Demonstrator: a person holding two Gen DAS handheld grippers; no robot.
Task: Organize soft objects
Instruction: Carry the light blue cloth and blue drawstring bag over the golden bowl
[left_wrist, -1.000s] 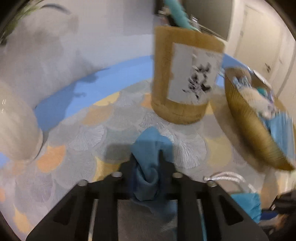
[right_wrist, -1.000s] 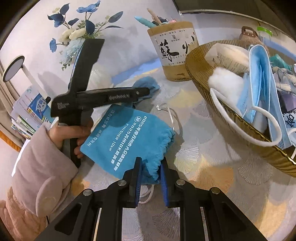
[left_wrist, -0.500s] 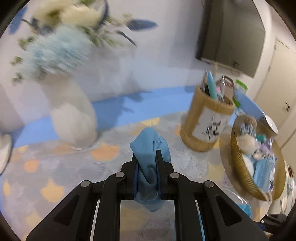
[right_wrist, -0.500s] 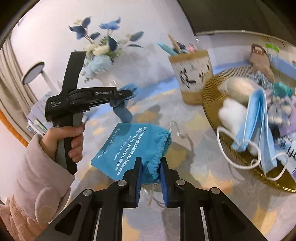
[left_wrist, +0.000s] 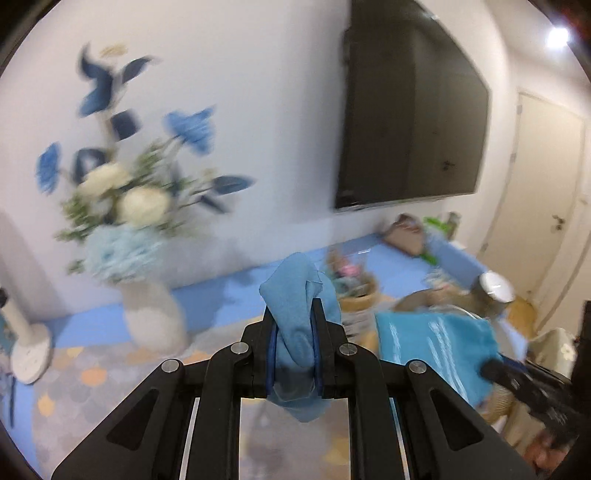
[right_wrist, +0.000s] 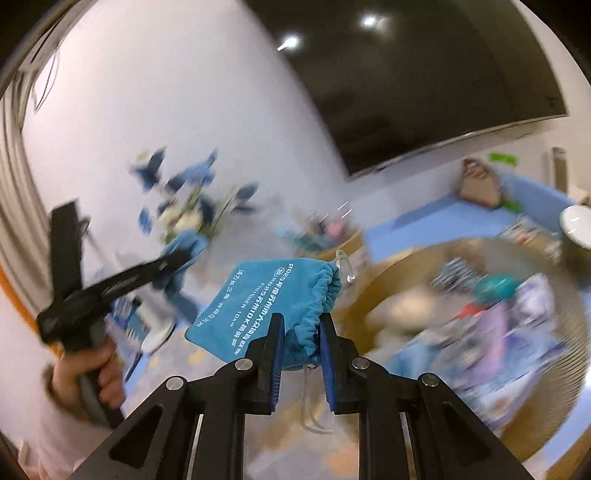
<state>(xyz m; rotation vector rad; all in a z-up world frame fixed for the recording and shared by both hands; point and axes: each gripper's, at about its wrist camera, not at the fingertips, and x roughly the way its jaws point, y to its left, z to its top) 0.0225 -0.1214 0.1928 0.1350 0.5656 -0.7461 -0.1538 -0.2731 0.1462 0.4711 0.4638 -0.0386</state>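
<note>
- Left wrist view: the left tongs (left_wrist: 294, 343) are clenched on a light blue cloth (left_wrist: 299, 306), which bunches up above the tips and hangs in a fold below them, clear of the surface (left_wrist: 92, 373).
- Behind the cloth stands a pale vase (left_wrist: 153, 321) of blue and white flowers (left_wrist: 125, 184) (blurred), against a white wall with a dark screen (left_wrist: 410, 122) on it.
- To the right, a teal drawstring pouch (left_wrist: 432, 347) with white lettering hangs in the air, its far end gripped by the dark tip of the right tongs (left_wrist: 496, 369); a bamboo holder (left_wrist: 356, 295) shows just beyond the cloth.
- Right wrist view: the right tongs (right_wrist: 302, 350) are clenched on the gathered mouth of the teal drawstring pouch (right_wrist: 266, 302), which juts out to the left and up from the blue pads, held off the surface; a clear cord (right_wrist: 308, 402) dangles below.
- To the left, a hand (right_wrist: 92, 373) in a pale sleeve grips the handle of the left tongs (right_wrist: 184, 254), whose tip holds the light blue cloth (right_wrist: 181, 251) in front of the flowers (right_wrist: 184, 206).
- To the right sits a wide woven basket (right_wrist: 391, 280) heaped with soft things (too smeared to tell apart), with a teal ball-like shape (right_wrist: 495, 288) among them.
</note>
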